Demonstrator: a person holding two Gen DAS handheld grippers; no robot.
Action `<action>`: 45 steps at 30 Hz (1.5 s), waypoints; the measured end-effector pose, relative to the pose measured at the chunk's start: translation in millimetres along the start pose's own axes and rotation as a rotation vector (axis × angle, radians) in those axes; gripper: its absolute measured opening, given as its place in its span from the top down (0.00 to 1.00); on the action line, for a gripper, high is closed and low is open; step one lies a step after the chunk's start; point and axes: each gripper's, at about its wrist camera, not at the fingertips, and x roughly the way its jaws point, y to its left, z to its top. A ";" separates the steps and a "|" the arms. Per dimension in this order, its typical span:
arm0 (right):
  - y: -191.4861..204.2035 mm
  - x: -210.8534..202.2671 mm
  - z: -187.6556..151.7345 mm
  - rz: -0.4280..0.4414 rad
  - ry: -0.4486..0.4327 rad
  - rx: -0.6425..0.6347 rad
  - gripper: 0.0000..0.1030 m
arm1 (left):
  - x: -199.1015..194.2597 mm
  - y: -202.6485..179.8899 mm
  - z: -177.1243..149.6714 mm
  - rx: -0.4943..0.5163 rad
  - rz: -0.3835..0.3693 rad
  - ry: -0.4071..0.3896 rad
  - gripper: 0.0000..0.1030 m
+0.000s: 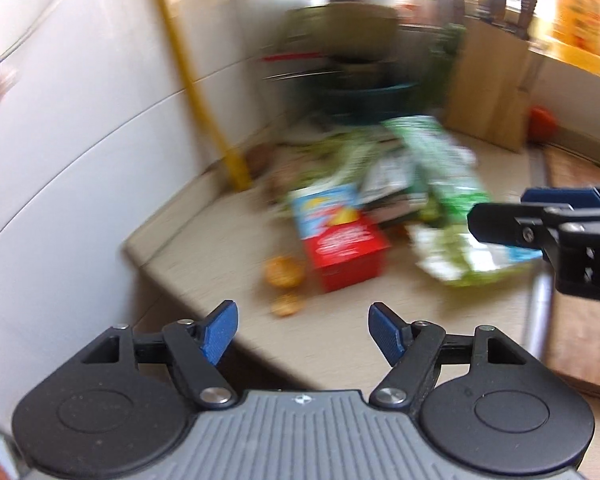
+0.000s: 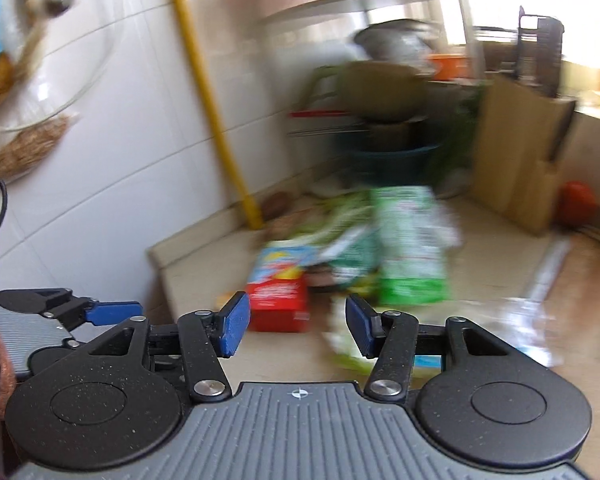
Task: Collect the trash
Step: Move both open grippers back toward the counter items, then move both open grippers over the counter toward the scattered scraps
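Trash heaped on beige counter (image 1: 204, 240), near the corner by the tiled wall (image 1: 80, 120); both views blurred, so print unreadable. Frontmost: red box (image 1: 346, 256) with a blue-and-yellow top, lying tilted; also seen in right view (image 2: 278, 300). Behind and right of it, green carton (image 1: 440, 168), leaning over a pile of green-and-white wrappers (image 1: 472, 256). Same carton upright-ish in right view (image 2: 414, 248), wrappers (image 2: 348, 240) crumpled between it and the box. Just left of the box, orange peel (image 1: 284, 272), with a smaller scrap nearer the counter edge. Clear plastic sheet (image 2: 540, 320) flat on counter, right of the carton.

Left gripper (image 1: 303, 334) low in its own view, blue pads spread wide, nothing between them, short of the counter edge and apart from the box. Right gripper (image 2: 298, 326) likewise spread wide and empty, box and wrappers showing through the gap but not touched. Right gripper also visible at right edge of left view (image 1: 500, 220), side-on above the wrappers; contact cannot be told through the blur.

Farther out: yellow pipe (image 1: 204, 92) running up the wall corner, stacked pots and bowls (image 1: 360, 60) behind the heap, wooden knife block (image 1: 496, 92) to the right, something small and red (image 1: 542, 122) beyond it. Bright window (image 2: 540, 0) at upper right.
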 end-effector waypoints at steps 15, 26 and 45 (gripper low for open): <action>-110.1 -45.4 -27.2 -0.237 0.054 0.166 0.39 | 14.1 -130.3 36.9 0.276 -0.233 0.017 0.31; -129.7 -58.2 -37.8 -0.301 0.065 0.209 0.39 | 21.2 -167.4 41.8 0.360 -0.268 0.013 0.31; -119.2 -42.9 -25.9 -0.388 0.070 0.240 0.37 | 34.8 -153.8 57.5 0.436 -0.298 -0.037 0.31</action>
